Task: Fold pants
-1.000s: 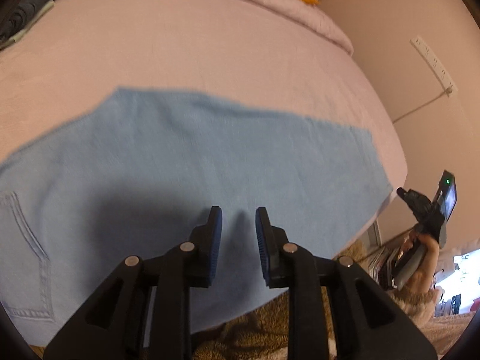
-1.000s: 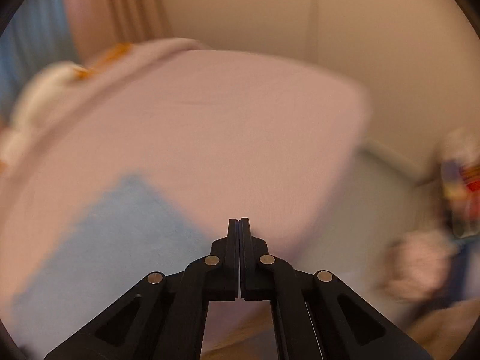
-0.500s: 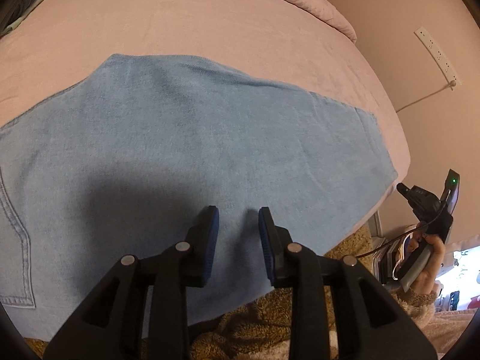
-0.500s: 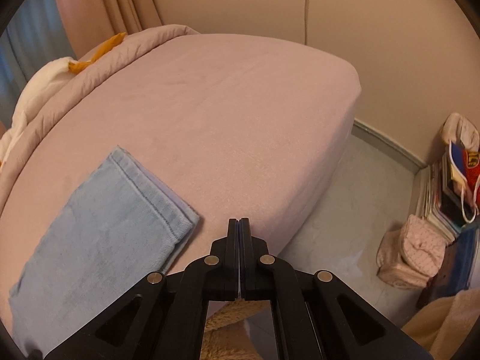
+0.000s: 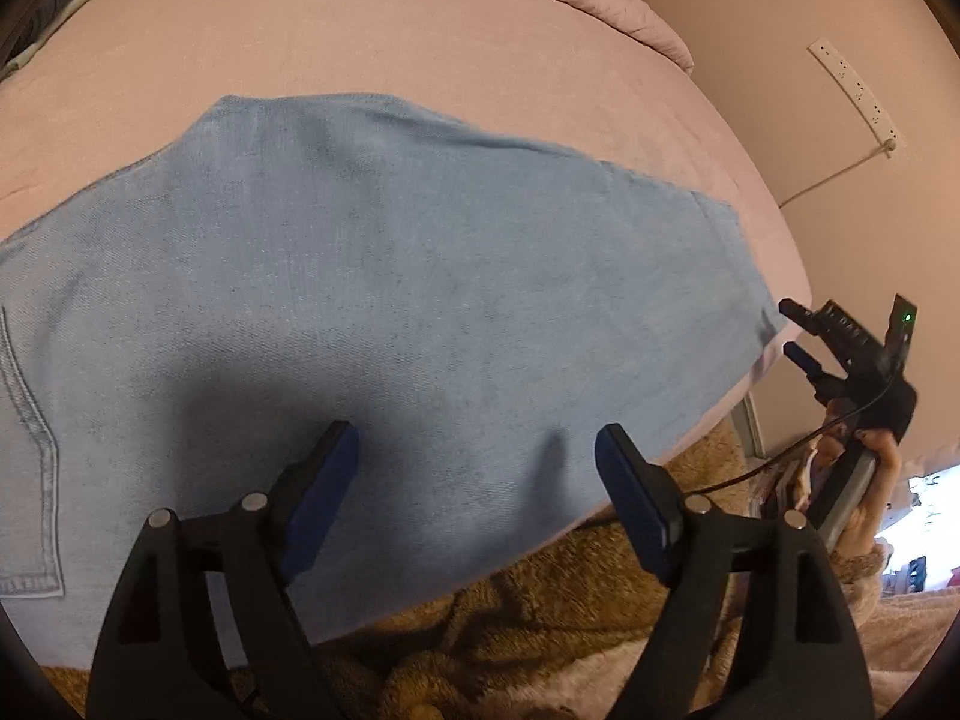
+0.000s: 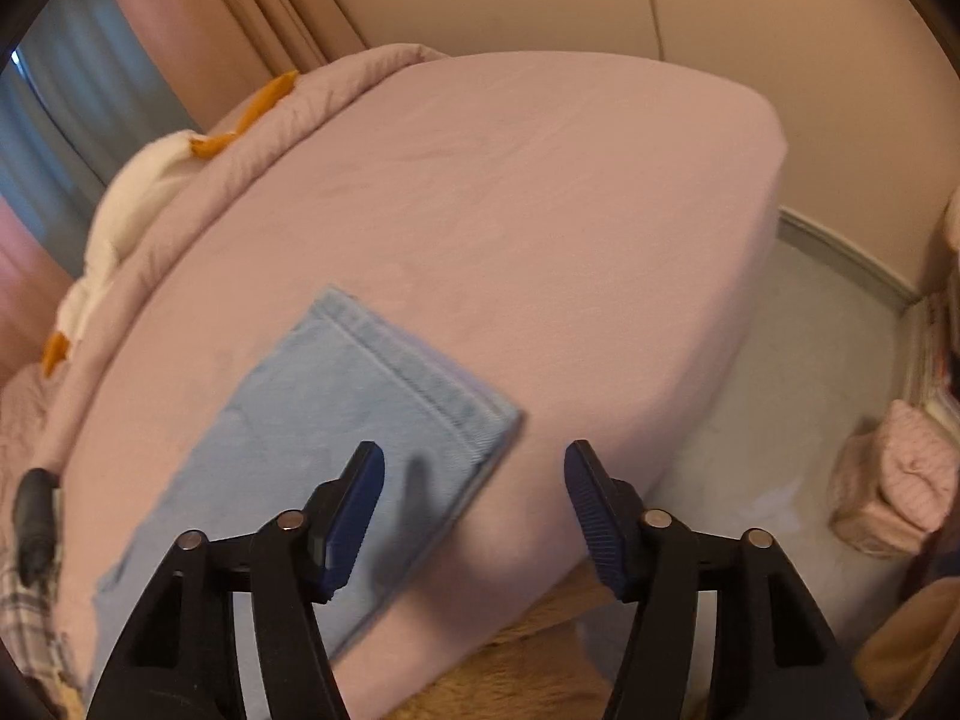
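With the light blue denim pants [image 5: 384, 300] lying flat on the pink bed [image 5: 420, 30], both the left gripper [image 5: 474, 456] and right gripper [image 6: 474, 474] hover spread and empty, apparently approaching, so next each must pinch an edge.

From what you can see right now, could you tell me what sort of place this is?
Most likely a bedroom: blue pants lie on a pink-sheeted bed, with a rolled-back quilt and curtains behind.
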